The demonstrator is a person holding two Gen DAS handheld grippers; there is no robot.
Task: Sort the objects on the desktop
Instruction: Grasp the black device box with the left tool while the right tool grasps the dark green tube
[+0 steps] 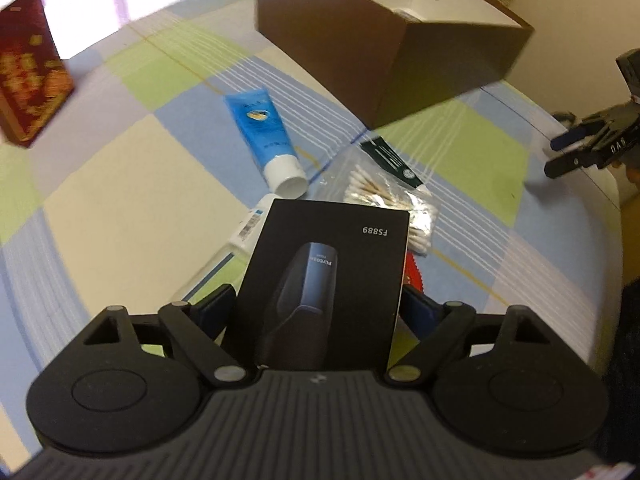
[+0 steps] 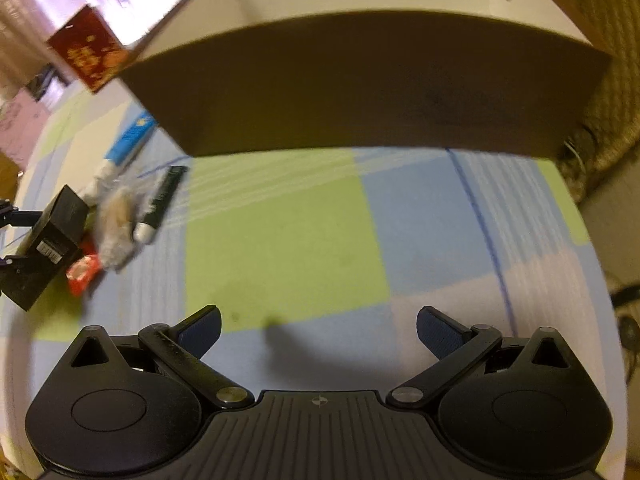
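Left gripper [image 1: 320, 300] clamps the black carton [image 1: 328, 276], long axis pointing toward the brown box [image 1: 360, 52] beyond the clutter; right gripper [image 2: 319, 330], nearer that box, gapes empty.

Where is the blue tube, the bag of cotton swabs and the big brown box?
Blue tube [image 1: 260, 132]: left wrist view, blue body.
Bag of cotton swabs [image 1: 390, 196]: left wrist view, swab bundle.
Brown box [image 2: 360, 84]: right wrist view, front wall.

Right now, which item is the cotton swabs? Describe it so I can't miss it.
Start at the big brown box on the checked tablecloth. Just in front lies a clear bag of cotton swabs, between the blue tube and a dark tube. It alone is see-through, with white-tipped sticks.
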